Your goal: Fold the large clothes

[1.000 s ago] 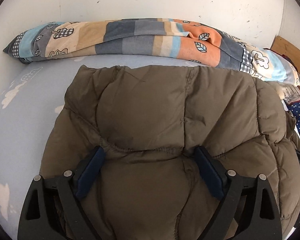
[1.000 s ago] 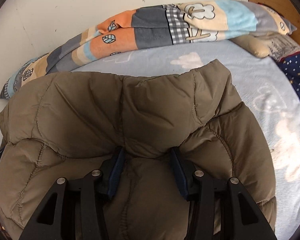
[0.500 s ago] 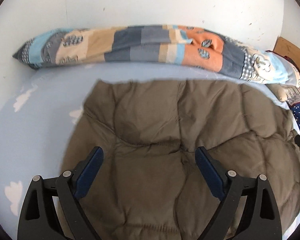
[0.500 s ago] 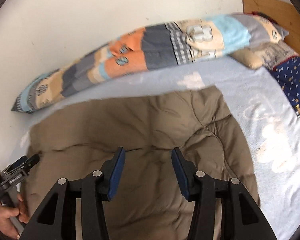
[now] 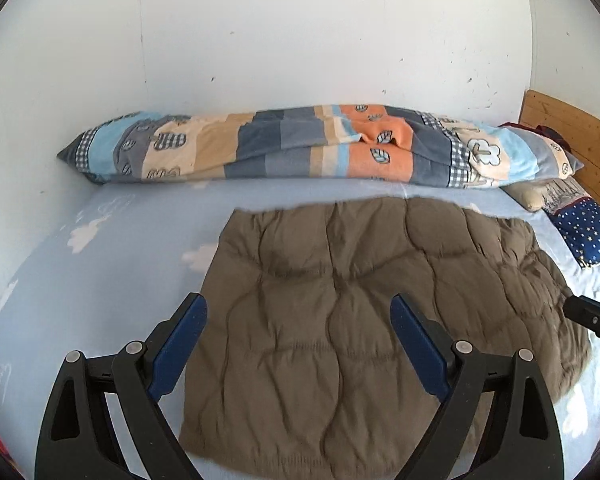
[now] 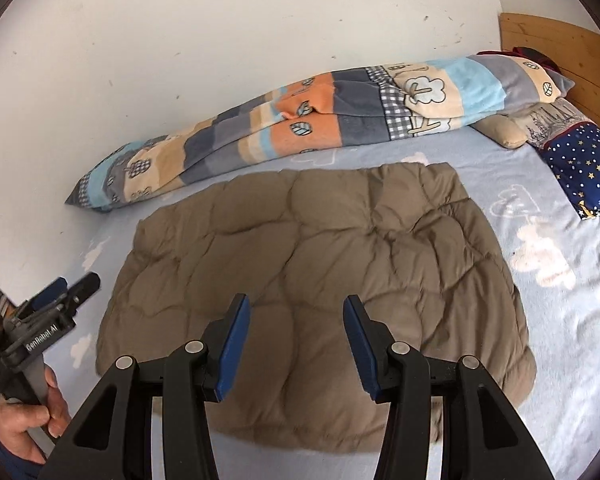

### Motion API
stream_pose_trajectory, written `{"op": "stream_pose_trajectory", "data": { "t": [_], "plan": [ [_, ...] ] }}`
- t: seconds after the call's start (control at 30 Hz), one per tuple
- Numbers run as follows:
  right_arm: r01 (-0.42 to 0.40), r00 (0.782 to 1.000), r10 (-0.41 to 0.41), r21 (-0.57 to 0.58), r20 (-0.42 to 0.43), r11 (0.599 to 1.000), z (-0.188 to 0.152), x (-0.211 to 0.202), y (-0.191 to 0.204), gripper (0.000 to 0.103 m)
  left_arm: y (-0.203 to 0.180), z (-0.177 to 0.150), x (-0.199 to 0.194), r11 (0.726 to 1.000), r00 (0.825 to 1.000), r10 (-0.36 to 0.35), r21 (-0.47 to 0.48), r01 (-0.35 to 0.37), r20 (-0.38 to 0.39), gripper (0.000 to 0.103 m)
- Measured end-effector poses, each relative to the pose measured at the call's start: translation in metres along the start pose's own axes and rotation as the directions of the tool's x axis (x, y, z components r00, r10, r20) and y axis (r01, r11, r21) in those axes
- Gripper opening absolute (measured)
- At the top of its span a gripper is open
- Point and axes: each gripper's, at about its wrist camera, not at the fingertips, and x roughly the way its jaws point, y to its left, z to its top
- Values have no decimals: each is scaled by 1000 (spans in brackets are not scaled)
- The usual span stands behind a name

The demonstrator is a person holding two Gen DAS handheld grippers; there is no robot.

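Observation:
A brown quilted puffer jacket (image 5: 340, 320) lies folded flat into a rough rectangle on the light blue bed sheet (image 5: 100, 280); it also shows in the right wrist view (image 6: 320, 264). My left gripper (image 5: 298, 312) is open and empty, raised above the jacket's near part. My right gripper (image 6: 296, 320) is open and empty, also raised above the jacket's near edge. The left gripper also appears at the left of the right wrist view (image 6: 66, 286), held in a hand, beside the jacket's left edge.
A rolled patchwork blanket (image 5: 320, 148) lies along the white wall behind the jacket. A beige pillow (image 6: 504, 130) and a navy star-print pillow (image 6: 584, 168) sit at the right by the wooden headboard (image 6: 556, 44).
Both grippers let go of the jacket and pulled up and back. The jacket dropped from a bunched, lifted shape to lying flat on the bed.

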Motion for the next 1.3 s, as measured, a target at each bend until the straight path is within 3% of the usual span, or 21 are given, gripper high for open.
{"op": "stream_pose_trajectory", "data": {
  "t": [0.37, 0.57, 0.63, 0.9, 1.0, 1.1, 1.2, 1.3],
  "plan": [
    [21, 997, -22, -26, -70, 999, -14, 22, -5, 52, -3, -34, 17, 999, 992, 27, 28, -24, -122, 93],
    [72, 985, -82, -70, -152, 995, -21, 54, -13, 52, 12, -48, 69, 999, 957, 19, -39, -32, -288, 93],
    [79, 980, -93, -84, -176, 993, -24, 63, -14, 53, 15, -50, 77, 998, 950, 8, -58, -27, -312, 93],
    [89, 961, -109, -90, -254, 992, -33, 88, -17, 56, 3, -58, 87, 998, 936, 55, 35, -46, -348, 94],
    [84, 963, -102, -79, -251, 993, -31, 84, -19, 56, 5, -55, 84, 999, 939, 42, 21, -37, -341, 94],
    [55, 970, -65, -47, -234, 997, -23, 72, -19, 56, 8, -44, 75, 999, 954, 33, 36, -23, -297, 93],
    [-22, 987, 29, 44, -156, 999, -5, 47, -33, 56, 14, -31, 62, 999, 974, 32, 31, -25, -226, 93],
    [-27, 996, 35, 103, -79, 994, 9, 26, -55, 56, 31, -22, 60, 999, 977, 41, -6, -44, -210, 93]
  ]
}}
